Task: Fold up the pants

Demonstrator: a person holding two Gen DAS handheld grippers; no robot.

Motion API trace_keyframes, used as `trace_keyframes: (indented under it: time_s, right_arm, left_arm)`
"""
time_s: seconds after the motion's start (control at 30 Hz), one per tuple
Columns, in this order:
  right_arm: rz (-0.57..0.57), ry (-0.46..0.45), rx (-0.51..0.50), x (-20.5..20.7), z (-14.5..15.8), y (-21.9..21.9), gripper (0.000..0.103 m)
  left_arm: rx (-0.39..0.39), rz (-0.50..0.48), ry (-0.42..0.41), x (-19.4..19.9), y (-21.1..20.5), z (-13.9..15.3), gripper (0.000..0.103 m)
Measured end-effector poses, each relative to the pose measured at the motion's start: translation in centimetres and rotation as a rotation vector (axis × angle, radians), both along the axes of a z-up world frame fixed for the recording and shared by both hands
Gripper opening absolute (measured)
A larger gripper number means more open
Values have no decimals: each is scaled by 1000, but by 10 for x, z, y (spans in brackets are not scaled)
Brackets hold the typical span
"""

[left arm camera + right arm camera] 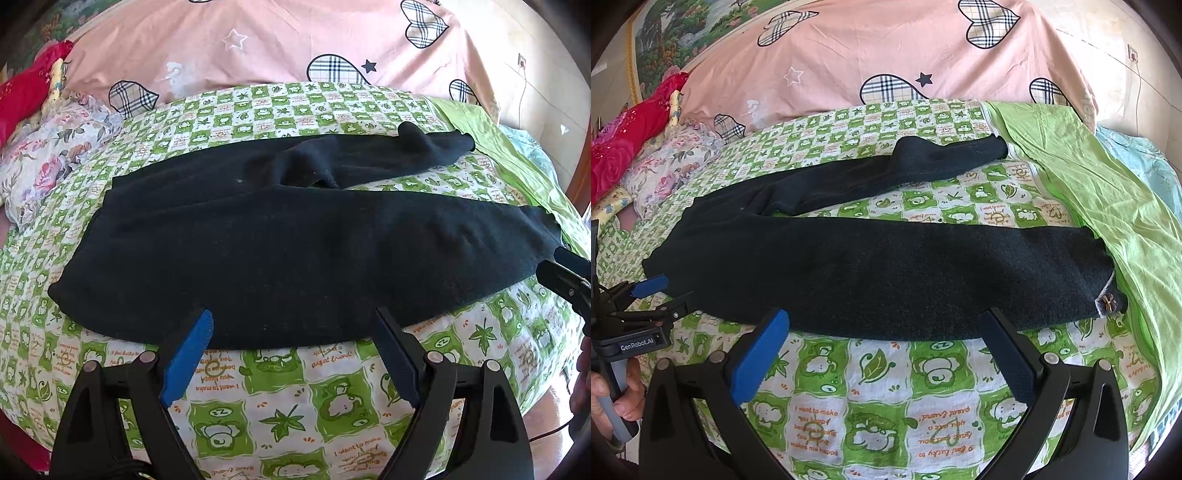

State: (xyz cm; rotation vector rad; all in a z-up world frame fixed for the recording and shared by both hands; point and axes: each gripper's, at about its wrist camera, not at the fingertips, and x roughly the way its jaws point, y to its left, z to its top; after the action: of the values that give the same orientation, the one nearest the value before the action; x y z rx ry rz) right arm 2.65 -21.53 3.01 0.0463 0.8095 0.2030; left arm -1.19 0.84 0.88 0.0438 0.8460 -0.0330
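On top of the green checked blanket [280,398], black pants [280,251] spread flat, both legs apart, ready for a first fold. Near the front edge of the pants, left gripper [291,321] wide open, holding nothing. Right gripper [886,321] wide open too, also holding nothing.

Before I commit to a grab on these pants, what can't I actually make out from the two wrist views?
- Pants underside and layering: hidden by their own black fabric, both views.
- Small tag at the near leg's end: too small to read, right wrist view.
- Right gripper: mostly cut off by the left wrist view's edge.
- Left gripper: whether its lower finger touches the fabric is unclear.
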Motion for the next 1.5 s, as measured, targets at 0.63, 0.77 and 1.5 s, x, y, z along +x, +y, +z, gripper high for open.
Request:
trace_keyframes:
  time_s: [0.63,0.77,1.5]
  right_arm:
    - [8,-4,6,1,8,1,103]
    - [11,-3,9,2,9,0,103]
    - [-1,26,83,33,17,-18,103]
  left_arm:
    - [-1,-8,2,1,-4,0,87]
    - [-2,-18,4,1,-6,0,87]
    - [-4,-112,25,33,-11,11,87]
